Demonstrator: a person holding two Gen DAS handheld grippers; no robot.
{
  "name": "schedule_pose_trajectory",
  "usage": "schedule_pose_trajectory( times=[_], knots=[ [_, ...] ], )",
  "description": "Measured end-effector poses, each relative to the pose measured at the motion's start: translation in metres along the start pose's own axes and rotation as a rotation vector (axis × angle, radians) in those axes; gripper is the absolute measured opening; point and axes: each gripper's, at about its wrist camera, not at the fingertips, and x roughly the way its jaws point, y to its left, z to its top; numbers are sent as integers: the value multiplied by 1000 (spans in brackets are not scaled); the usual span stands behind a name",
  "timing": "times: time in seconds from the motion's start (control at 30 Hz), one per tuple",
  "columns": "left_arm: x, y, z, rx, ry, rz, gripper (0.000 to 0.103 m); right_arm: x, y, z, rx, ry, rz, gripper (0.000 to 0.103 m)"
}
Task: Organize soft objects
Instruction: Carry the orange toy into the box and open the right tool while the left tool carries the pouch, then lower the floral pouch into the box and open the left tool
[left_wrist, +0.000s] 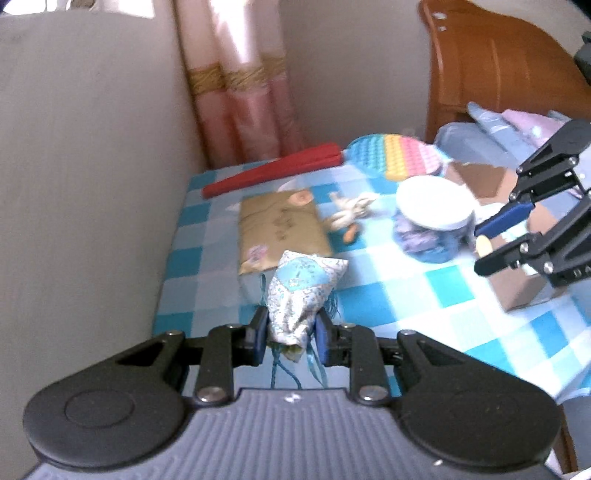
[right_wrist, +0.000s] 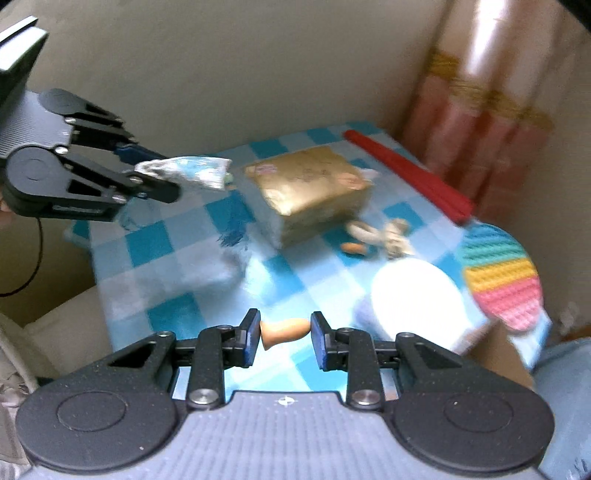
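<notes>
Crosswise, the tan soft piece (right_wrist: 284, 331) spans the right gripper (right_wrist: 285, 338).

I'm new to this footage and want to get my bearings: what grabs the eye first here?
Each tool is clamped on something above the blue checked tablecloth: the left tool squeezes a blue patterned fabric pouch, the right tool pinches a small tan rubbery piece. Behind them lie a rainbow pop-it mat at the far edge, a red folded fan and a gold envelope.
</notes>
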Motion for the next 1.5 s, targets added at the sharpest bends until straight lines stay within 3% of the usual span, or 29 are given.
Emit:
schedule_pose_trajectory(
  times=[0.27, 0.53, 0.57, 0.6, 0.67, 0.8, 0.9, 1.17, 1.4, 1.5],
  knots=[
    [-15, -24, 29, 58, -59, -74, 24, -44, -49, -35, 134, -8, -149, 34],
    [-23, -53, 65, 138, -110, -165, 24, -38, -70, -76, 237, 67, -207, 36],
    [-23, -57, 70, 150, -115, -178, 24, -35, -71, -81, 252, 74, -210, 42],
    [-23, -63, 75, 162, -118, -194, 24, -32, -72, -84, 271, 84, -211, 60],
    [-22, -74, 84, 183, -120, -224, 24, -28, -72, -89, 319, 92, -218, 73],
    [-16, -102, 107, 227, -119, -289, 24, -33, -64, -99, 360, 49, -194, 75],
    [-7, -124, 123, 249, -110, -326, 24, -41, -56, -107, 382, 18, -176, 83],
    [30, -183, 160, 251, -44, -447, 24, -60, -38, -121, 390, -18, -183, 83],
    [79, -226, 172, 207, 61, -434, 24, -69, -40, -127, 422, -43, -183, 83],
    [95, -234, 168, 185, 83, -406, 32, -69, -39, -127, 423, -50, -181, 83]
  ],
)
